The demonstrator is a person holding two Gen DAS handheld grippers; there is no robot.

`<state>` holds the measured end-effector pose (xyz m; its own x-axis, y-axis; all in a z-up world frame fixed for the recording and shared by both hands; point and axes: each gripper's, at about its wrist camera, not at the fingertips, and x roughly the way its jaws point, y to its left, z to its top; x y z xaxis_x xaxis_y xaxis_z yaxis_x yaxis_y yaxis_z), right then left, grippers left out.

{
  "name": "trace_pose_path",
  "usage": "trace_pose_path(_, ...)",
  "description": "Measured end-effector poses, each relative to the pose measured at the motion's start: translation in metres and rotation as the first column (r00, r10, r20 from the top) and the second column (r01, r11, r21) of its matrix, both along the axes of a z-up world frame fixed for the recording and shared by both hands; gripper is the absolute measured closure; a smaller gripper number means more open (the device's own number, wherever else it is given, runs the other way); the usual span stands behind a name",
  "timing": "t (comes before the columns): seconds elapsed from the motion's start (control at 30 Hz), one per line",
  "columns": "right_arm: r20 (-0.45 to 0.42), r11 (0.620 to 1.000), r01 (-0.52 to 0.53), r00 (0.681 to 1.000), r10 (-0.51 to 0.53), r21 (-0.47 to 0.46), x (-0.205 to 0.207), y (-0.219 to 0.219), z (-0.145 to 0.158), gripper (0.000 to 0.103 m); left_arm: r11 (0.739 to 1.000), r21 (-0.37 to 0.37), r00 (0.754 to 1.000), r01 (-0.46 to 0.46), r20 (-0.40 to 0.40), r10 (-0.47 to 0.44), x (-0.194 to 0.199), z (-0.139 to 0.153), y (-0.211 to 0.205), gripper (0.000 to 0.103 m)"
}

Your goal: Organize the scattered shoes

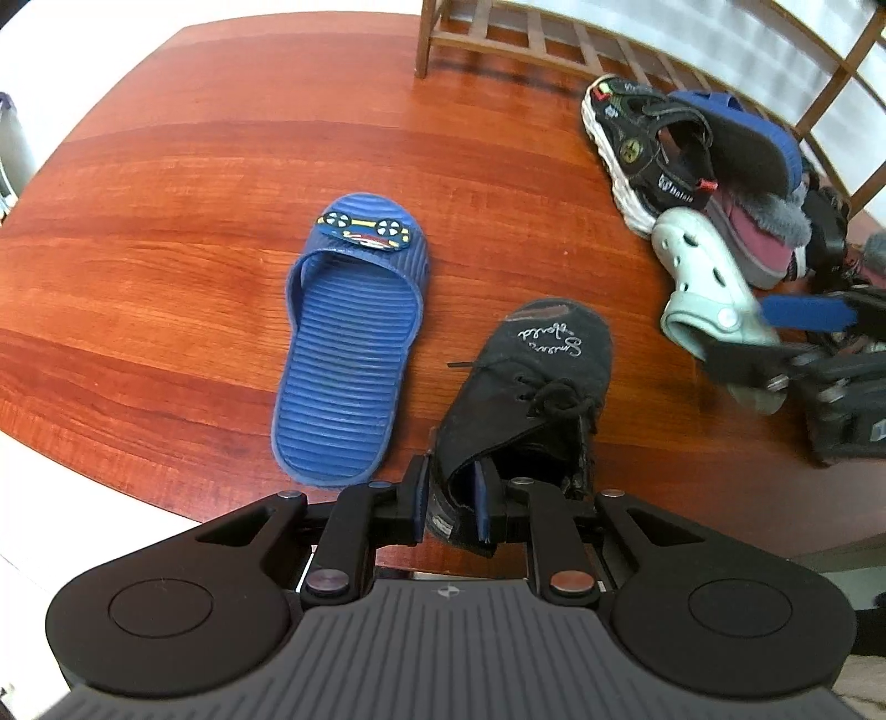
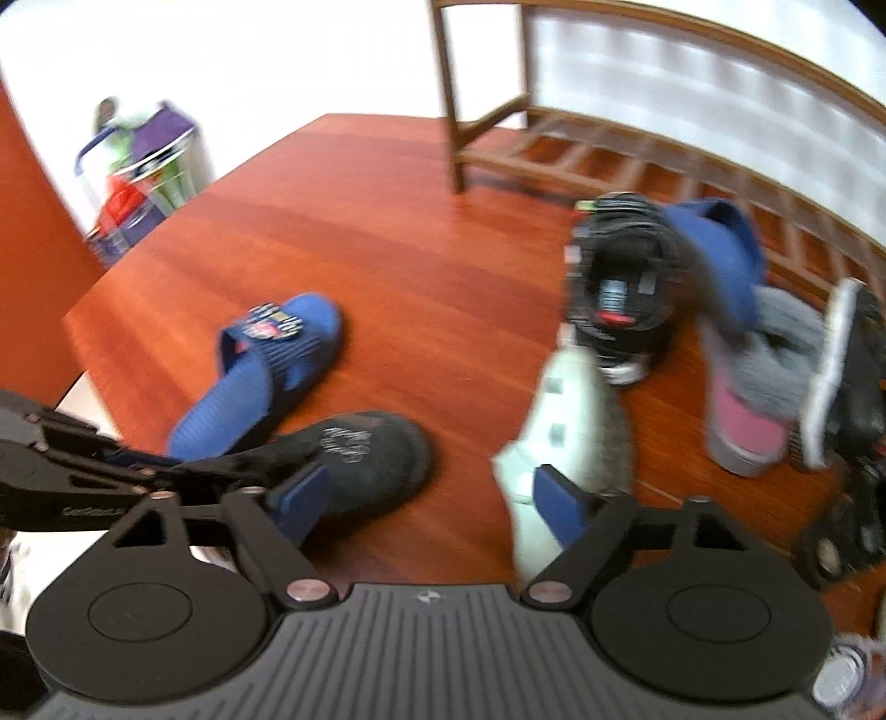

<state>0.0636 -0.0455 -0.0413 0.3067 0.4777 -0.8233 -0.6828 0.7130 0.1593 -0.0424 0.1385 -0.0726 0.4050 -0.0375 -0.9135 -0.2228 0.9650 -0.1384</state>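
My left gripper (image 1: 451, 498) is shut on the heel collar of a black lace-up shoe (image 1: 531, 382) that rests on the red wooden floor; the shoe also shows in the right wrist view (image 2: 360, 459). A blue slipper with a car badge (image 1: 349, 338) lies just left of it. My right gripper (image 2: 432, 493) is open, its right finger beside a mint green clog (image 2: 570, 432). In the left wrist view the right gripper (image 1: 775, 338) reaches at the clog (image 1: 703, 282) from the right.
A pile of shoes lies at the right: a black sandal (image 1: 648, 144), another blue slipper (image 1: 742, 138), a pink fur-lined shoe (image 1: 764, 232). A wooden shoe rack (image 1: 531, 39) stands behind. A basket of items (image 2: 138, 171) sits far left.
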Motion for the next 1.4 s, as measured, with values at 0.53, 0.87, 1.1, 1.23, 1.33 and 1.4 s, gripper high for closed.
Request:
trace_pose_path(0.53,-0.154,0.974,-0.206,0.97,0.191,-0.094,-0.005,0.052,-0.052,0.048,0.995,-0.075,0.998,-0.066,0.018,0.067,-0.006,-0.005,0.01,0.086)
trace_pose_path(0.87,-0.139,0.983,-0.149,0.981,0.133,-0.108,0.009,0.061,-0.057,0.048,0.998,-0.059,1.0,-0.019,0.024,0.02,0.018,-0.004,0.021,0.086)
trace_pose_path(1.1,-0.131,0.984,-0.144,0.983,0.13,-0.108,0.022,0.078,-0.058,0.048,0.998,-0.053,1.0,-0.027,0.014,0.028,0.026,-0.004,0.037,0.085)
trace_pose_path(1.23,-0.132,0.982,-0.159,0.981,0.145,-0.103,0.024,0.091,-0.058,0.048,0.998,-0.048,0.999,-0.048,0.009,0.048,0.024,-0.003,0.051,0.085)
trace_pose_path(1.33,-0.134,0.981,-0.17,0.979,0.156,-0.098,0.026,0.101,-0.059,0.048,0.997,-0.045,0.998,-0.064,0.006,0.065,0.023,-0.003,0.061,0.085)
trace_pose_path(1.4,-0.137,0.98,-0.178,0.977,0.165,-0.093,0.027,0.11,-0.059,0.048,0.996,-0.042,0.997,-0.079,0.004,0.079,0.021,-0.002,0.07,0.085)
